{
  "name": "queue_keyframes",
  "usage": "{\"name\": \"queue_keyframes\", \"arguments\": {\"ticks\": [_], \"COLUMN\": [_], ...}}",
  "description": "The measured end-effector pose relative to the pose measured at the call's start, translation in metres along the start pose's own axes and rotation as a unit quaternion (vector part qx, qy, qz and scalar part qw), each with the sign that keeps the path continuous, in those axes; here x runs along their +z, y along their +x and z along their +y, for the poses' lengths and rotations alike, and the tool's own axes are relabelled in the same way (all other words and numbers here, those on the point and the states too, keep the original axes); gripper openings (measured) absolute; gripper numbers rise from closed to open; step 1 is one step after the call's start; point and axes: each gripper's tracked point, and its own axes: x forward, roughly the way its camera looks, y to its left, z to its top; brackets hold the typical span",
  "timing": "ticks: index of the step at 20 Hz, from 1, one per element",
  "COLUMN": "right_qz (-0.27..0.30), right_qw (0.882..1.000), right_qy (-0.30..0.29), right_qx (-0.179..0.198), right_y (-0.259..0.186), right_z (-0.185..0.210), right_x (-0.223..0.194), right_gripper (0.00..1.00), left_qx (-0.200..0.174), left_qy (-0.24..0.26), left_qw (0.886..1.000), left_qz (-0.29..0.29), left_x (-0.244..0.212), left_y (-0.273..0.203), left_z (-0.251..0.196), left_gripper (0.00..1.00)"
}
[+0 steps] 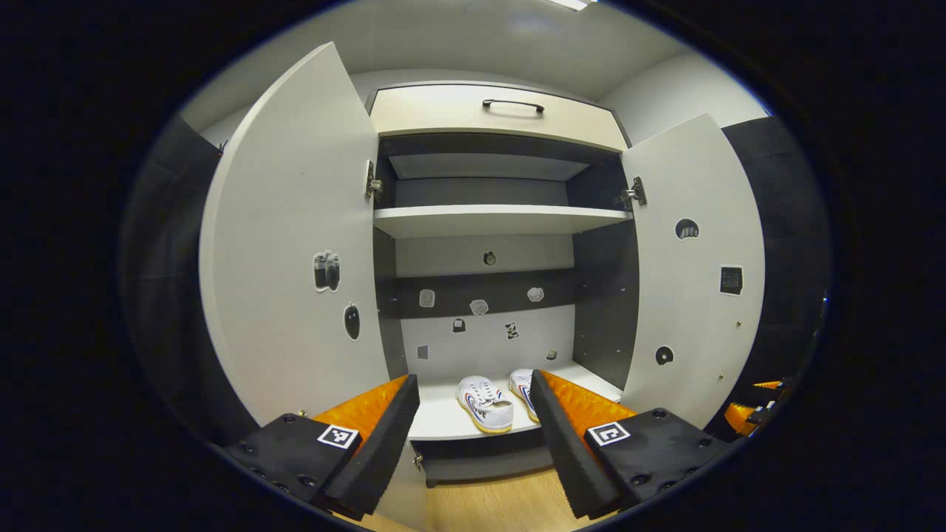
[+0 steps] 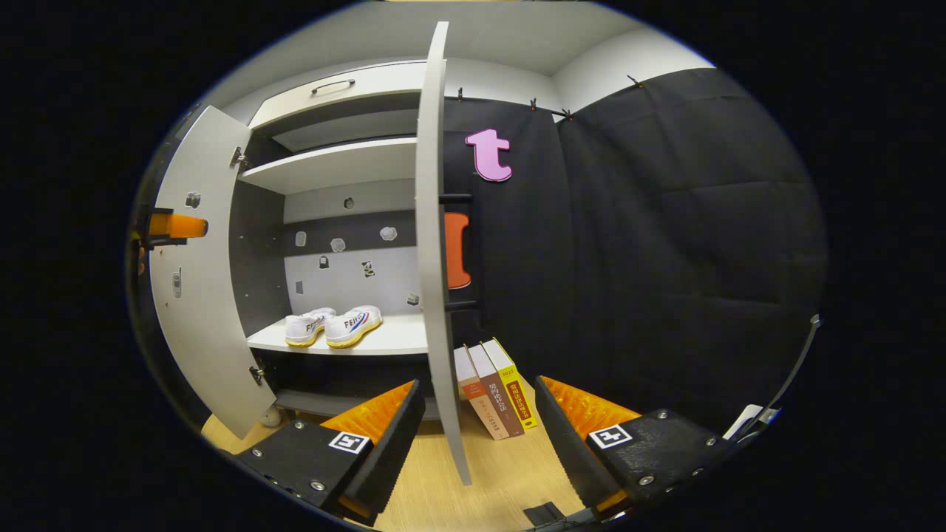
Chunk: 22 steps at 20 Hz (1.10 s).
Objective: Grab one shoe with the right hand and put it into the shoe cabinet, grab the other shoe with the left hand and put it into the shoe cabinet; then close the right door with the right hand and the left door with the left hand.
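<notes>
A wooden floor (image 2: 510, 473) runs up to the shoe cabinet (image 1: 488, 222), and both its doors stand wide open. Two white shoes (image 1: 485, 403) sit side by side on the bottom shelf (image 1: 443, 421) — well ahead of the left gripper (image 1: 473, 436), seen between its fingers. That gripper is spread wide, with nothing in it. The right gripper (image 2: 477, 443) is spread wide too and holds nothing — the edge of the right door (image 2: 436, 258) stands between its fingers. Three books (image 2: 495, 391) lean by the black wall.
</notes>
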Motion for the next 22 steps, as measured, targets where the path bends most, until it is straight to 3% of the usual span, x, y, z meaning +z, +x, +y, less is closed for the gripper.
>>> {"name": "queue_keyframes", "arguments": {"ticks": [8, 16, 22], "right_qz": [-0.009, -0.008, 0.004], "right_qw": [0.999, 1.0, 1.0], "right_qy": [-0.009, 0.026, 0.016], "right_qx": [-0.048, -0.006, 0.001], "right_y": [0.021, 0.039, 0.036], "right_z": [-0.041, -0.025, -0.013], "right_x": [-0.029, -0.032, -0.037], "right_gripper": [0.92, 0.93, 0.9], "left_qx": [-0.007, 0.01, 0.012], "left_qy": [-0.002, -0.018, -0.025], "left_qw": [1.0, 1.0, 0.999], "left_qz": [-0.02, -0.015, -0.02], "left_x": [0.01, 0.004, 0.005], "left_y": [-0.054, -0.075, -0.082], "left_z": [0.007, 0.033, 0.044], "left_gripper": [0.96, 0.97, 0.96]}}
